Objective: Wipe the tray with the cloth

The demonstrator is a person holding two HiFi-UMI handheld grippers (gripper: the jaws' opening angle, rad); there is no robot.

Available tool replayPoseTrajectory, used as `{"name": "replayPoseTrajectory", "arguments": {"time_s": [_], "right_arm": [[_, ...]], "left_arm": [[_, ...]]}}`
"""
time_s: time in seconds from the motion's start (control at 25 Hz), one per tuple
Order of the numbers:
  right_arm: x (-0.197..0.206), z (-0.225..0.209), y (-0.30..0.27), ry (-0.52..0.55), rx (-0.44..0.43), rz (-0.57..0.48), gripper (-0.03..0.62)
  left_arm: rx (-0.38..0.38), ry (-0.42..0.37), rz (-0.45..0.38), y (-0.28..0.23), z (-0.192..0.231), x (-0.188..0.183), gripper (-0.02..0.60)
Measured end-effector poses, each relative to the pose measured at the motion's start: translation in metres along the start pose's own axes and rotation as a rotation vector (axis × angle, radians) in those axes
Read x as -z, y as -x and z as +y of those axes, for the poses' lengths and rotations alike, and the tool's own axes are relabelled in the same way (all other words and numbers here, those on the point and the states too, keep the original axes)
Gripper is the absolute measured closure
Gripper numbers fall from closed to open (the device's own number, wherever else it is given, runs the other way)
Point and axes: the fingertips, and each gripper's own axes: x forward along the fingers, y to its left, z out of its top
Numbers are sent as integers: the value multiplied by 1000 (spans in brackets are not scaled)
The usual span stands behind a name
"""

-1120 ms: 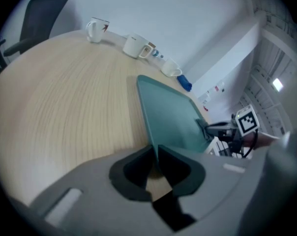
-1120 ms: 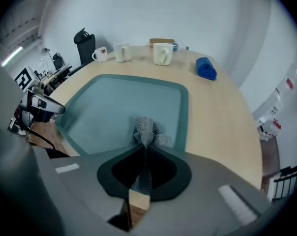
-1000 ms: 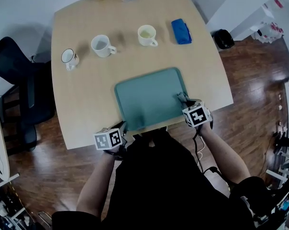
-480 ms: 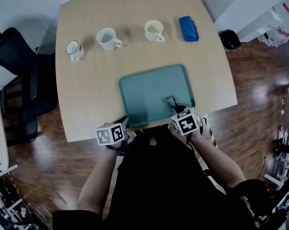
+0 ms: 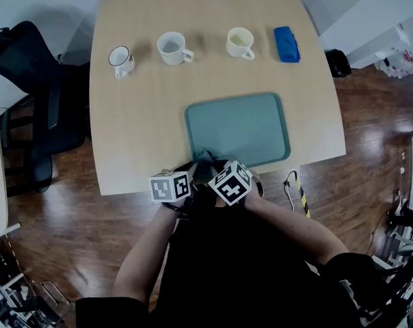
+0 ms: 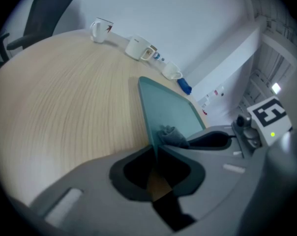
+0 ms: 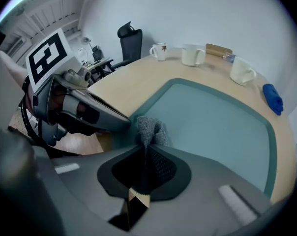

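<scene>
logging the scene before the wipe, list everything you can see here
table: 1, light wood, under everything
tray: 1, teal, near edge of table
cloth: 1, grey, on tray's near left corner
mugs: 3, white, row beyond tray
blue bundle: 1, blue, right of mugs
bottle: 1, clear, far edge
wooden block: 1, tan, beside bottle
office chair: 1, black, left of table
left gripper: grey, clamped on tray rim
right gripper: grey, clamped on cloth
</scene>
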Motion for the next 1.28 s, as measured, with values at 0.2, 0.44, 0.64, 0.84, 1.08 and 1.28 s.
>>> {"name": "replayPoseTrajectory", "arguments": {"time_s": [0.2, 0.44, 0.64, 0.84, 1.08, 1.28], "right_arm": [[-14, 31, -14, 38, -76, -15, 568], [-9, 14, -17, 5, -107, -5, 568], [-42, -46, -8, 97, 13, -19, 568], [-90, -101, -11, 405, 117, -4, 568], [-128, -110, -38, 765, 105, 39, 568], [-130, -87, -49, 957, 100, 27, 568]], "left_arm": [[17, 28, -3, 0, -1, -1, 543], [37, 21, -2, 0, -2, 1, 541], [16, -8, 0, 1, -2, -2, 538], [-34, -49, 46, 2, -2, -2, 537], [-34, -56, 61, -3, -5, -3, 538], [-35, -48, 51, -2, -2, -3, 540]]}}
